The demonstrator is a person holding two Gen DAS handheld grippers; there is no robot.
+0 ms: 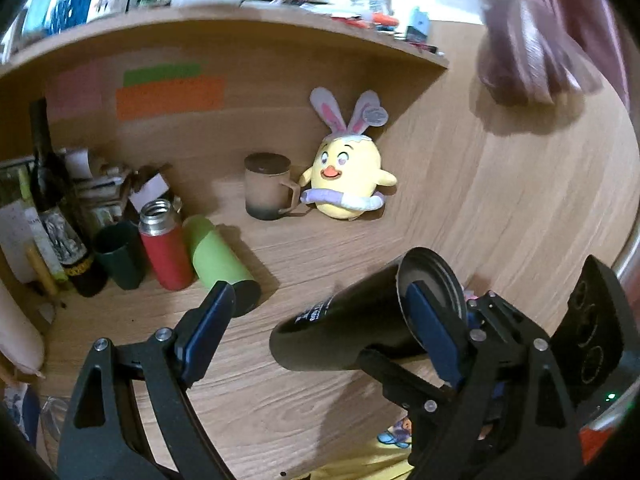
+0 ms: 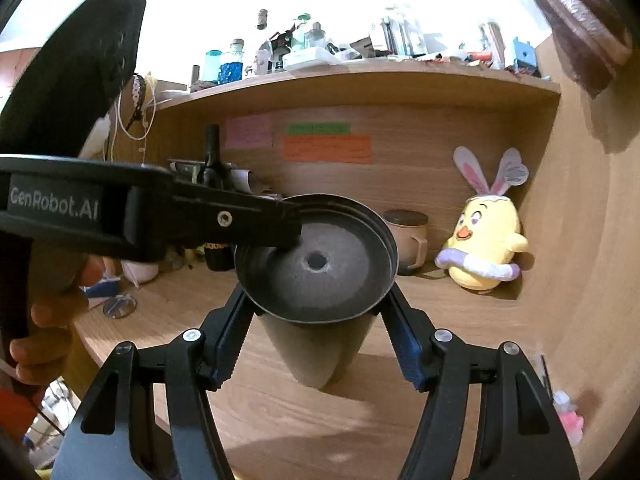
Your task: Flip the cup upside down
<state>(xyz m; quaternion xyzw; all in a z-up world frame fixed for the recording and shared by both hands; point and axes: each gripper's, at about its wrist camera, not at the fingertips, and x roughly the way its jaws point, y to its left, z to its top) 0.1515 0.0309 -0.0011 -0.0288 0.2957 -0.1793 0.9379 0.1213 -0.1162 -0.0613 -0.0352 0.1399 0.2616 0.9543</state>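
Right gripper (image 2: 316, 344): jaws closed partway, 1 blue-padded finger (image 2: 232, 336) on each side of the dark cup (image 2: 316, 280), clamping its body just below the rim. The cup is held off the wooden desk (image 2: 280, 412), its mouth tilted toward the right wrist camera so the grey interior and bottom are visible.

Left gripper (image 1: 320, 320): jaws spread wide. Its right finger (image 1: 432, 328) reaches into the cup's (image 1: 340, 328) mouth and lies against the inner wall at the rim; its left finger (image 1: 208, 328) stands well apart from the cup, in open air. It grips nothing. In the right wrist view this gripper (image 2: 256, 224) enters from the left, its tip inside the rim.

In the left wrist view the cup lies near horizontal, mouth to the right, between the 2 left fingers but touching only 1.

Background: a yellow chick plush (image 1: 348, 176) beside a brown mug (image 1: 266, 188) against the back panel; a green tumbler (image 1: 218, 258) on its side, a red flask (image 1: 166, 248) and a dark green cup (image 1: 120, 254) to the left.
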